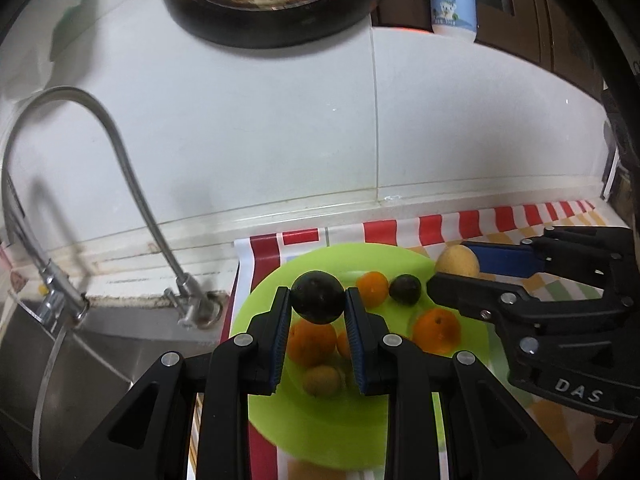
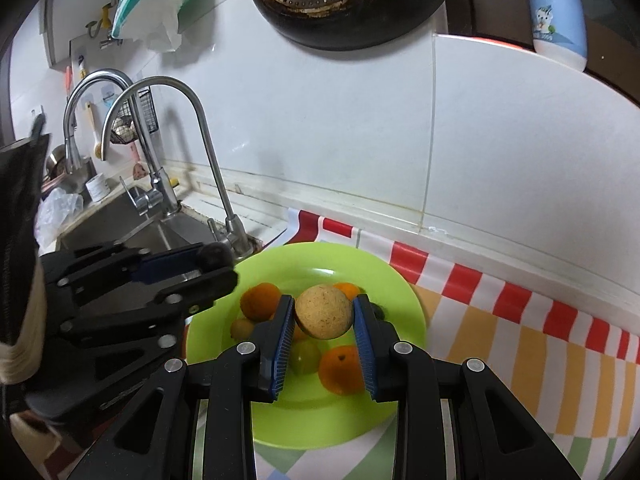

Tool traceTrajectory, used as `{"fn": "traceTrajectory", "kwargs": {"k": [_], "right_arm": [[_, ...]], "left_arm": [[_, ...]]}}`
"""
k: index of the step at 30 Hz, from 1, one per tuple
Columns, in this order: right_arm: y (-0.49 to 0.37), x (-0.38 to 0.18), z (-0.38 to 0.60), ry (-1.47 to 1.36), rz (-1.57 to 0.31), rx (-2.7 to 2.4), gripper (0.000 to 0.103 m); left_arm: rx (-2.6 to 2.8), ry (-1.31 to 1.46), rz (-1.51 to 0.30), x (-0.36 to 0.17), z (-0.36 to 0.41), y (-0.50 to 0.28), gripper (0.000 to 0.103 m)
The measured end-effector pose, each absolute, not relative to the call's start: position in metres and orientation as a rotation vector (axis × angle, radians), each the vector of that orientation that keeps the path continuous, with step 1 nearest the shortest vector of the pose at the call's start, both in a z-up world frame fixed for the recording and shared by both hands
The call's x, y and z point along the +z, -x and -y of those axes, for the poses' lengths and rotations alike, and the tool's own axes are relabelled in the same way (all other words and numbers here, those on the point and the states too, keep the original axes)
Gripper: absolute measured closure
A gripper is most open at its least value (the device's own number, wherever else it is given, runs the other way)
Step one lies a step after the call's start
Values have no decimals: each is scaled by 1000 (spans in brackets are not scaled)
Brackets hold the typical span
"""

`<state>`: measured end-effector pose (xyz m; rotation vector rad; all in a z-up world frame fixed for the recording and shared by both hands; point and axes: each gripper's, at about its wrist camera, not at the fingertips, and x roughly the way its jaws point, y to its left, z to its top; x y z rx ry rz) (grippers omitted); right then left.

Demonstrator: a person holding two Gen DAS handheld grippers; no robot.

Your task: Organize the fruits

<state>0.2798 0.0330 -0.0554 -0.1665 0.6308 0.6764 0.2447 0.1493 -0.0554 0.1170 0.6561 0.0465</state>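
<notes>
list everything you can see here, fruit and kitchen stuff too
dark fruit: 1, near-black, held in left tongs
tan fruit: 1, sandy yellow, held in right tongs
oranges: at least 3, orange, on plate
small dark fruit: 1, dark green, on plate
yellow-green fruit: 1, on plate
plate: 1, lime green, on cloth
cloth: 1, red, white and yellow checks, counter
faucets: 2, steel, over sink
pan: 1, black, on wall
bottle: 1, white-blue, ledge

Glossy green plastic plate (image 2: 404, 300), shiny metal faucet (image 2: 208, 128), glossy white wall tiles (image 2: 320, 120)
</notes>
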Motion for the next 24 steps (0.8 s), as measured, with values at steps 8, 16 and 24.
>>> {"fn": "traceTrajectory", "kwargs": {"k": [8,16,24], "right_arm": [[-299,-72,-32,143,-676,682,72],[-305,-72,-21,90,-681,660,71],[-276,-52,2,97,-624,605,71]], "left_arm": [[-6,-163,-693,-73,-145,-271,75],[39,-149,-689,-69,-147,-263,62],[72,-75,-685,-48,-136,-231,62]]}}
